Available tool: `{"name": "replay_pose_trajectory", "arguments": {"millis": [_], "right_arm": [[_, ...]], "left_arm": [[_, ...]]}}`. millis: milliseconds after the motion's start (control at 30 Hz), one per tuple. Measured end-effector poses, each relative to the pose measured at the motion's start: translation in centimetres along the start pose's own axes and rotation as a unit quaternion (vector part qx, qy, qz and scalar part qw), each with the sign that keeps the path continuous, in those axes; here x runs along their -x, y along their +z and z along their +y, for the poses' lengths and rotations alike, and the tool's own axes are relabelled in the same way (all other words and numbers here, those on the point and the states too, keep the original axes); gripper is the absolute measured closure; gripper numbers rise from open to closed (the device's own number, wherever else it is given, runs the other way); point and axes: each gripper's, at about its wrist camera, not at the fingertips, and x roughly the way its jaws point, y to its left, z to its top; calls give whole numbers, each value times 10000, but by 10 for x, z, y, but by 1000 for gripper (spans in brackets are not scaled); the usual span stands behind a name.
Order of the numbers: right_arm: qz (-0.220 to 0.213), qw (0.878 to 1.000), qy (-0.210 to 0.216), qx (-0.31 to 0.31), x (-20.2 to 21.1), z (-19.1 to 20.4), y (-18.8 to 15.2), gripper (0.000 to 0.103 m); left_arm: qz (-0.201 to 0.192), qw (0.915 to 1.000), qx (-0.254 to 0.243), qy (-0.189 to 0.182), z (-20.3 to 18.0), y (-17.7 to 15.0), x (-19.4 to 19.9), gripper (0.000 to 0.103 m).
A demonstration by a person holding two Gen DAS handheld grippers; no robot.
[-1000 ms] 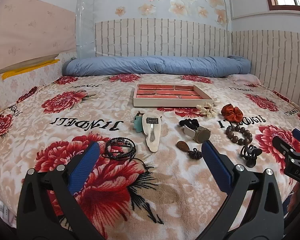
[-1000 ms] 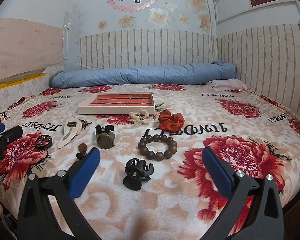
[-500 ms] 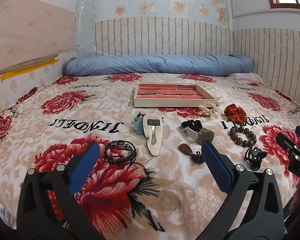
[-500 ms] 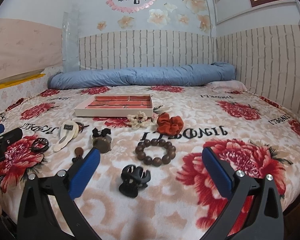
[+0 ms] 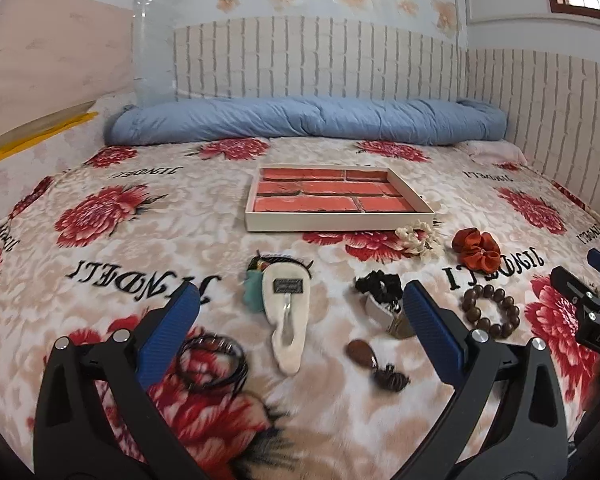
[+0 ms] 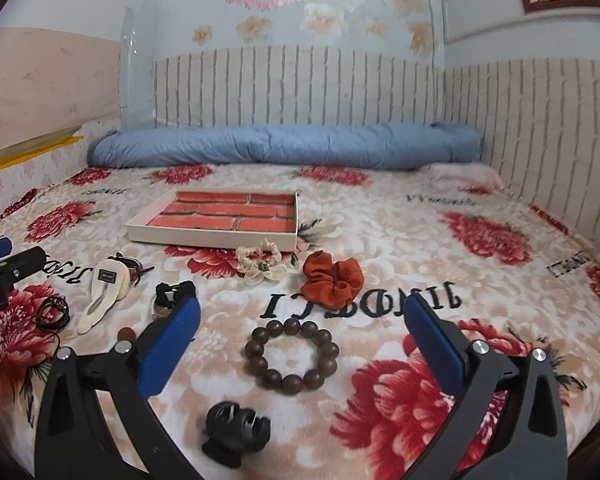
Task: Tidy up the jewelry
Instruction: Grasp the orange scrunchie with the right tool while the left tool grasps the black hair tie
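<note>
Jewelry lies unsorted before the shallow brick-lined tray (image 6: 204, 236); both grippers (image 5: 296, 328) (image 6: 300, 344) hover released. Next: grasp the brown wooden bead bracelet (image 6: 292, 356).

Bed (image 6: 440, 240) with floral blanket; lying directly on it: shallow tray (image 6: 204, 236), bead bracelet (image 6: 292, 356), orange scrunchie (image 6: 332, 284), black claw clip (image 6: 232, 432), cream hair clip (image 5: 288, 320).

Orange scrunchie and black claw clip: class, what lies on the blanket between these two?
The brown bead bracelet lies between the orange scrunchie and the black claw clip, in the right wrist view.
</note>
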Motion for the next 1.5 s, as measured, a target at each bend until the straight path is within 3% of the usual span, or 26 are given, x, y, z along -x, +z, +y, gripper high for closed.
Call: {"name": "replay_pose_trajectory", "arguments": {"millis": [300,633,767,900,1200,1500], "right_arm": [[517,9982,-230,-188,-71,-32,15,4],[983,9940,-162,-444,-132,-63,14,4],[1194,9916,-101,-483,-150,-65,16,5],[1352,9903,-30,-314,-163,-60,20,19],[1702,9849,137,-273,-186,-63,19,34],[1870,9818,157,-297,-203,-62,14,37]], "left_arm": [[407,9986,28,-332,-11,30,-52,5],[1109,9919,126,-599,-27,34,-113,5],[1330,9883,110,-732,-37,34,-129,12],[1648,9827,220,-815,-42,36,-144,28],[2193,9707,383,-903,-48,36,-166,37],[2543,9630,363,-819,-48,23,-189,50]]}}
